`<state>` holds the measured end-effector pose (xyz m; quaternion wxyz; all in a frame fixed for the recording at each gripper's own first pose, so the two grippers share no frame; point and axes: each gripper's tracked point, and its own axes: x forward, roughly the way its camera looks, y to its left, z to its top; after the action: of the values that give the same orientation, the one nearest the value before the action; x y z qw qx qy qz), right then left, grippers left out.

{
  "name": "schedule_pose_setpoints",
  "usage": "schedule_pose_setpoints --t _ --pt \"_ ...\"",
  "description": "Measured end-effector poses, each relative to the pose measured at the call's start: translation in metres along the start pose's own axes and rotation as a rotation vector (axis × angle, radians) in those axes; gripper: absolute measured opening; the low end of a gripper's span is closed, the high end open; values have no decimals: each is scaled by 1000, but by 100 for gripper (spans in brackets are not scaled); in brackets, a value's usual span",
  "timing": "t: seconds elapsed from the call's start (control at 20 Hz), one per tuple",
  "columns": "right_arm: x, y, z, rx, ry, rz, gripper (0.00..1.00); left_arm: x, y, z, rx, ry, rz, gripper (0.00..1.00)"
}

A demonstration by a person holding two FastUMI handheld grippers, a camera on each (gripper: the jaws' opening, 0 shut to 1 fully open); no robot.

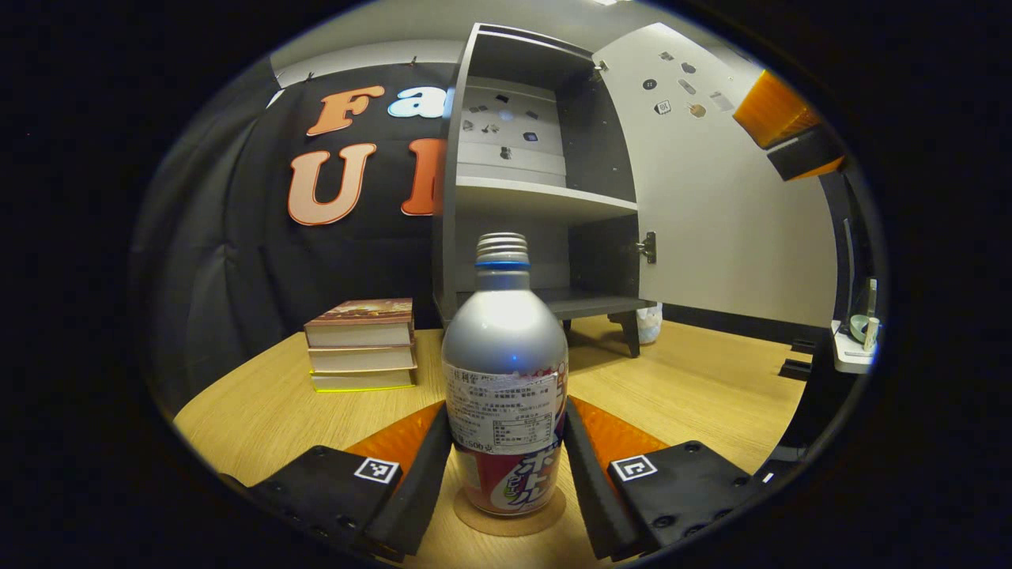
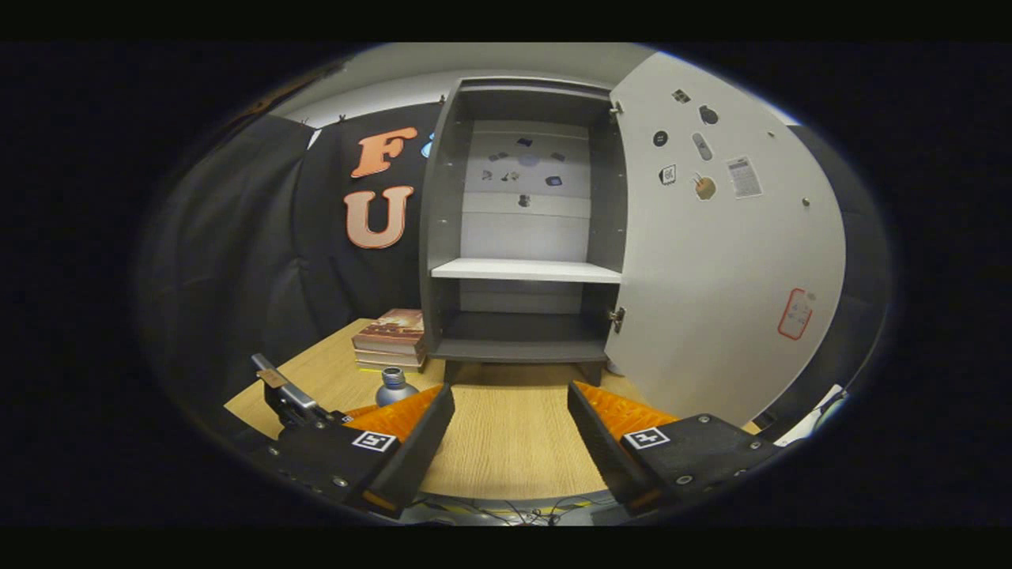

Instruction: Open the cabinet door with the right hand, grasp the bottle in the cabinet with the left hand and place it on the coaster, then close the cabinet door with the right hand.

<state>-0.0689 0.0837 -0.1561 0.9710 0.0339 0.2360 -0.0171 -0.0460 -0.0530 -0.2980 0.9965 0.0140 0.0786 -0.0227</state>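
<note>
1. The bottle [image 1: 506, 379] stood upright on the coaster [image 1: 510, 518], on the table [image 1: 696, 387] in front of the cabinet [image 2: 522, 237].
2. The left gripper [image 1: 506, 466] had a finger on each side of the bottle; whether they pressed it could not be told.
3. The right gripper [image 2: 510, 442] was spread and empty, facing the cabinet, nearer its open door [image 2: 719, 261].
4. The cabinet's shelves looked bare.

The silver bottle [image 1: 505, 371] (ridged screw cap, blue neck ring, printed label) stands upright on the round tan coaster [image 1: 510, 518]. Behind it the dark cabinet [image 2: 523, 237] stands with its white door [image 2: 723, 261] swung wide open.
</note>
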Motion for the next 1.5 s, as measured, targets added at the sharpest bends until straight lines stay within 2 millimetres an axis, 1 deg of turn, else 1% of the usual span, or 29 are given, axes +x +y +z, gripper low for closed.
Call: schedule_pose_setpoints --t 0.1,0.2,0.3,0.4,0.65,0.75,0.9,0.95,1.05,1.2,1.25,1.4,1.5 --pt "1 0 0 1 0 5 89 -2 -1 -8 9 15 -3 83" --pt "2 -1 -2 8 5 6 89 -6 -2 -6 19 1 -8 83" --pt "2 -4 -3 15 11 6 89 -4 -5 -9 23 8 -22 84" --pt "2 -7 -2 21 13 1 89 -4 -5 -7 25 12 -27 86" --pt "1 -4 -5 29 23 12 89 -8 2 -14 13 50 -15 87" --pt "1 -1 -4 38 22 17 89 -8 4 -16 18 60 -16 89" --pt "2 2 -3 49 20 16 89 -6 5 -11 18 62 -21 93" --pt "1 3 -1 56 18 15 89 -4 5 -6 13 56 -27 95" --pt "-1 3 5 76 6 4 89 3 6 11 2 35 -38 96" --pt "-7 -1 20 100 -28 -32 89 16 7 46 -5 -3 -57 96" --pt "-11 -3 24 96 -43 -50 89 18 8 61 -15 -19 -65 96" --pt "-23 -11 43 74 -96 -93 89 17 12 100 -54 -46 -80 96" --pt "-30 -17 52 57 -123 -112 89 12 17 124 -70 -64 -74 96"
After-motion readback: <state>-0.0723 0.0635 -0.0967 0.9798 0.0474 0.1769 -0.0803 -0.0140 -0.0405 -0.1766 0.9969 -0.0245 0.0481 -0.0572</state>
